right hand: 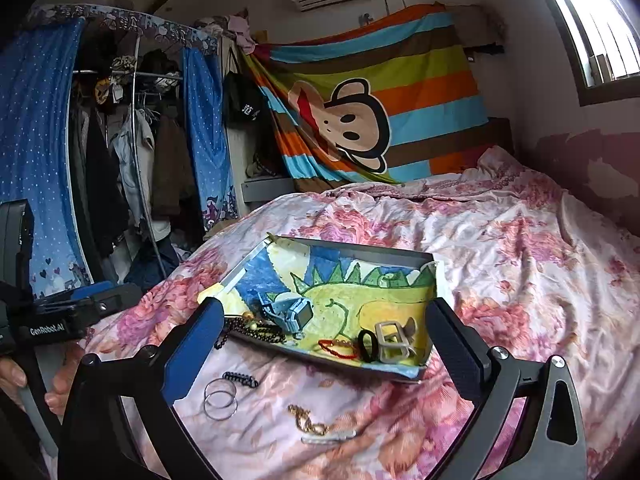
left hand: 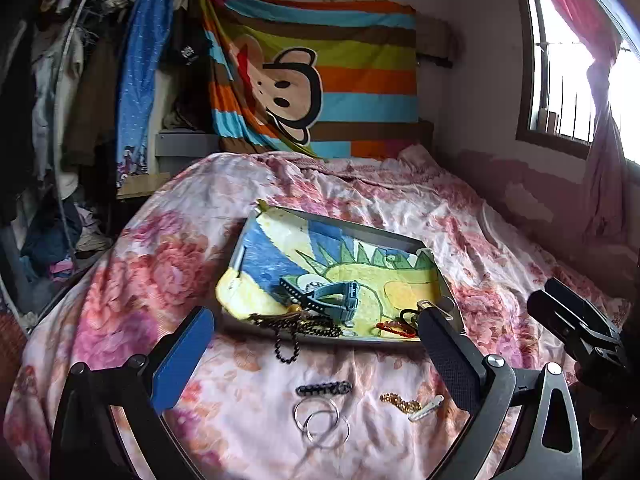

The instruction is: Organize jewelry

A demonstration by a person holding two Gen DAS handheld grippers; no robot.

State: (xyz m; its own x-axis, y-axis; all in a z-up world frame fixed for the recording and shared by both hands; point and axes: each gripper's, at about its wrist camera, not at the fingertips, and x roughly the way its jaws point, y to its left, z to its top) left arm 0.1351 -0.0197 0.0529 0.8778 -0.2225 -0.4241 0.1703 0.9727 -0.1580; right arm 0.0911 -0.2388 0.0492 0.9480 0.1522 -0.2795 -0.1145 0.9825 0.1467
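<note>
Both claws stand wide and empty: your left gripper (left hand: 316,344) and right gripper (right hand: 324,344) hover over the bedspread. Pick one loose piece, come down square over it and pinch low. The silver rings (left hand: 320,424) and gold chain (right hand: 306,420) lie near you, short of the tray (right hand: 360,250).

glossy metal rings (left hand: 321,421) on satiny cloth quilt (left hand: 480,216)
</note>
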